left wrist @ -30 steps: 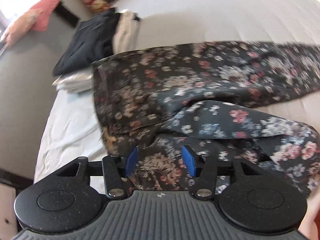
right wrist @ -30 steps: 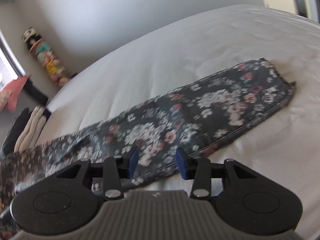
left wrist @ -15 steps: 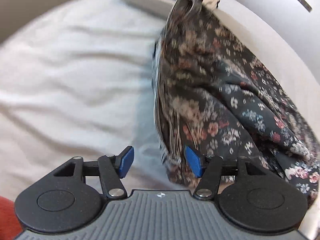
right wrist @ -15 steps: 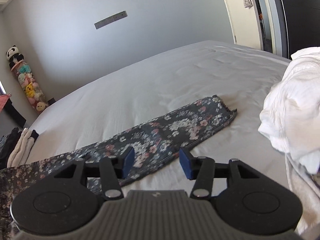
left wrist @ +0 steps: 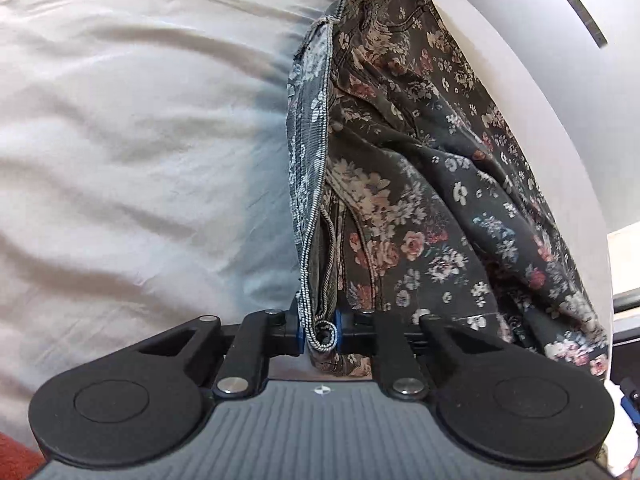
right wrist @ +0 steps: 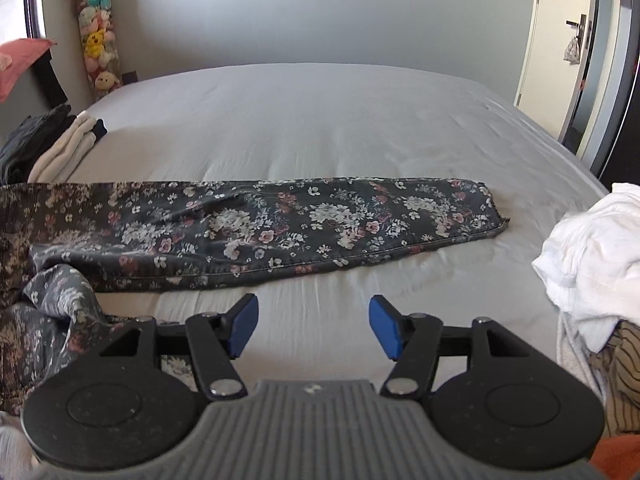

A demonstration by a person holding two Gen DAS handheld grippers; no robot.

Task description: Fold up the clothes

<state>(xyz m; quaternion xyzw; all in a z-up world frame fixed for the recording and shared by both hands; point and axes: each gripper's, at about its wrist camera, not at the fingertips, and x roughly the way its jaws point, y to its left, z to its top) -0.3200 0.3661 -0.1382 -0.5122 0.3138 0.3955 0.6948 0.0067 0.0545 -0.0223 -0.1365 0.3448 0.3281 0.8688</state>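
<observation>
Since half a second ago my left fingers clamped the floral trousers' waistband for lifting; right fingers hover open over the bed.

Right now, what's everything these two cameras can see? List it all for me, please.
floral trousers: one, dark grey with pink and white flowers, one leg laid flat across the bed, waistband end bunched at the left
bed: one, white sheet, filling the middle of the room
folded clothes: a small stack, black and cream, at the bed's far left edge
white garment: one, crumpled, on a heap at the right edge
striped garment: one, brown with dark stripes, under the white one
plush toys: a hanging column, mixed colours, far left corner
door: one, cream, far right
left tongs: black with blue pads, shut on the trousers' waistband
right tongs: black with blue pads, open above the sheet
</observation>
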